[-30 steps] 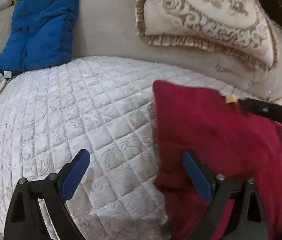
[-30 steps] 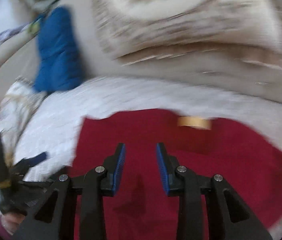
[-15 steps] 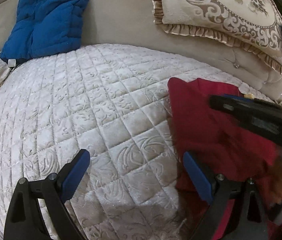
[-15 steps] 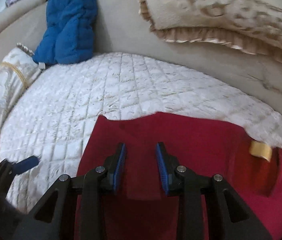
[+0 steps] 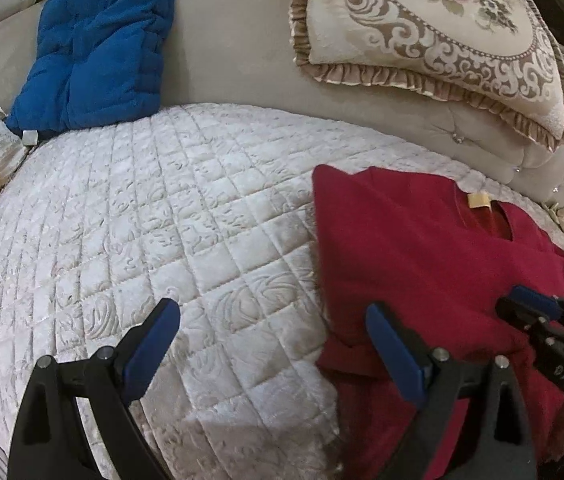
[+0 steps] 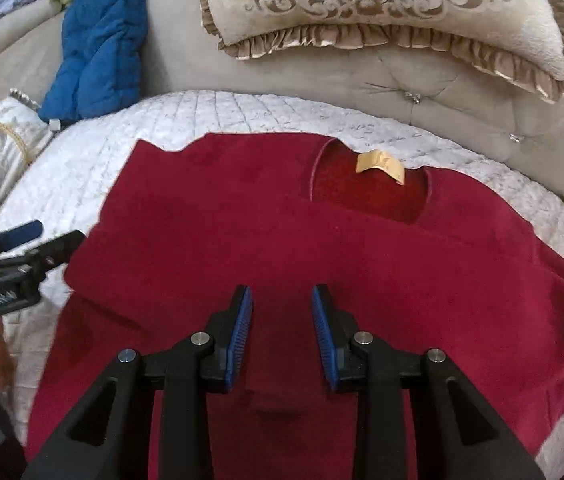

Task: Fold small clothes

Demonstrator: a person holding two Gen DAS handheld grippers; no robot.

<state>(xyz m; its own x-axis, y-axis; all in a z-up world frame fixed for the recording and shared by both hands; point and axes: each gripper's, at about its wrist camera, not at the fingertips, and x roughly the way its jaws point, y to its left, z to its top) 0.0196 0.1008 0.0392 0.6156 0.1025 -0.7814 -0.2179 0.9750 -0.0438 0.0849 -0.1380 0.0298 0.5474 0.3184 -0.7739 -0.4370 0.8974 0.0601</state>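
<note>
Both jaws of the left hand-held gripper (image 5: 272, 344) and right hand-held gripper (image 6: 281, 330) stand apart, empty, above the red shirt (image 6: 322, 256) lying flat on the quilted sofa seat (image 5: 142, 216), collar toward the backrest.

The left tongs (image 5: 272, 346) are held wide apart; the right tongs (image 6: 281, 330) are held narrowly parted, gripping nothing.

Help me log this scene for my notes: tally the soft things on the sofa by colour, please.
Red: 1, the shirt
Blue: 1, the padded cushion
Beige with scroll pattern: 1, the ruffled pillow
White: 1, the quilted cover
Total: 4
</note>
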